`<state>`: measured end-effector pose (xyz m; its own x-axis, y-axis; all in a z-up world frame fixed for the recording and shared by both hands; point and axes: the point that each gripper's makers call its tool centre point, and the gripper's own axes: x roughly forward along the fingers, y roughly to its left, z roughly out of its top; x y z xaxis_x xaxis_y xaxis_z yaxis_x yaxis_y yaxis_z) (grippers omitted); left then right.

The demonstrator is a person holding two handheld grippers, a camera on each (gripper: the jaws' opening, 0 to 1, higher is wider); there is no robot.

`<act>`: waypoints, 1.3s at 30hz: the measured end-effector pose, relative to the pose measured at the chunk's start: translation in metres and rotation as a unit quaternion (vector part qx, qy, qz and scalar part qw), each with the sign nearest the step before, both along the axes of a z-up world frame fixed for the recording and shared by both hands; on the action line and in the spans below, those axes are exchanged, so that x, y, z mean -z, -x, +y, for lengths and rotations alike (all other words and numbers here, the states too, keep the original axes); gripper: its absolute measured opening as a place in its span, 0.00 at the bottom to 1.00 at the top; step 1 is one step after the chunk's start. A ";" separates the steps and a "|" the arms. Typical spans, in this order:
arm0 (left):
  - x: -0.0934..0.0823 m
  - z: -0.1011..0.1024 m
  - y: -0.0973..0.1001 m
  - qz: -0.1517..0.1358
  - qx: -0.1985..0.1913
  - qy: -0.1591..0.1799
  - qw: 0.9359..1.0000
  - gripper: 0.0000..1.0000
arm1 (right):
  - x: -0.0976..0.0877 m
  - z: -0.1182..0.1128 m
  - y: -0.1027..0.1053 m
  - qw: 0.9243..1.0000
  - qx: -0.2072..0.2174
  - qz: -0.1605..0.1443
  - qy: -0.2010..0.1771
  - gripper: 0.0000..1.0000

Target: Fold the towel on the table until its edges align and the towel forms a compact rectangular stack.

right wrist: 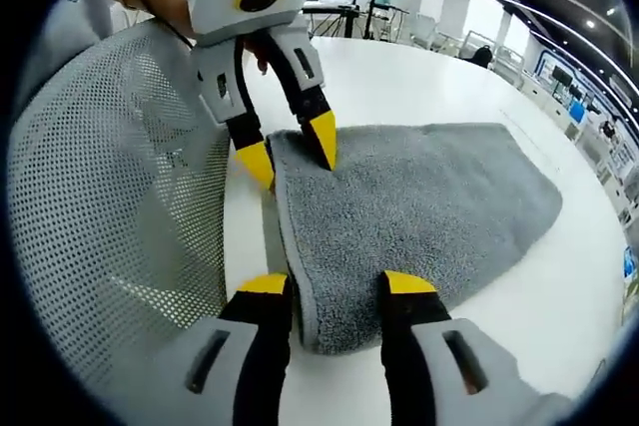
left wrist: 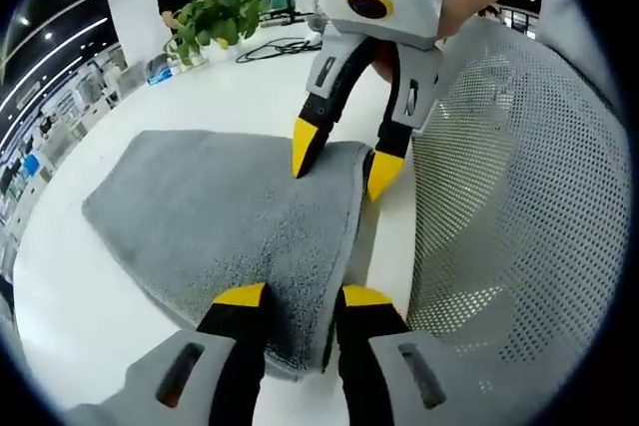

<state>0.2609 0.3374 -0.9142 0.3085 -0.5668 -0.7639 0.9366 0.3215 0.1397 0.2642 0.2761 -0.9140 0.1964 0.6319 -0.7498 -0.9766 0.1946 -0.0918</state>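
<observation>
The grey towel (left wrist: 230, 216) is straddled at both near corners by the left gripper (left wrist: 303, 296) and right gripper (right wrist: 336, 284), jaws wide, probably so it can be lifted evenly.

The right gripper (right wrist: 337, 289) has its fingers on both sides of the gray towel's (right wrist: 419, 212) near corner, and the left gripper (right wrist: 293, 153) straddles the far corner.
</observation>
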 end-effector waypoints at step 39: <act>-0.031 0.003 0.005 0.013 -0.023 0.032 0.999 0.08 | -0.025 0.003 0.009 0.997 0.048 0.050 -0.046 0.07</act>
<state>0.2564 0.3401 -0.8833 0.3160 -0.6006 -0.7345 0.9239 0.3710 0.0941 0.2550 0.2794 -0.8893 0.1870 0.6805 -0.7085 -0.9565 0.2906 0.0267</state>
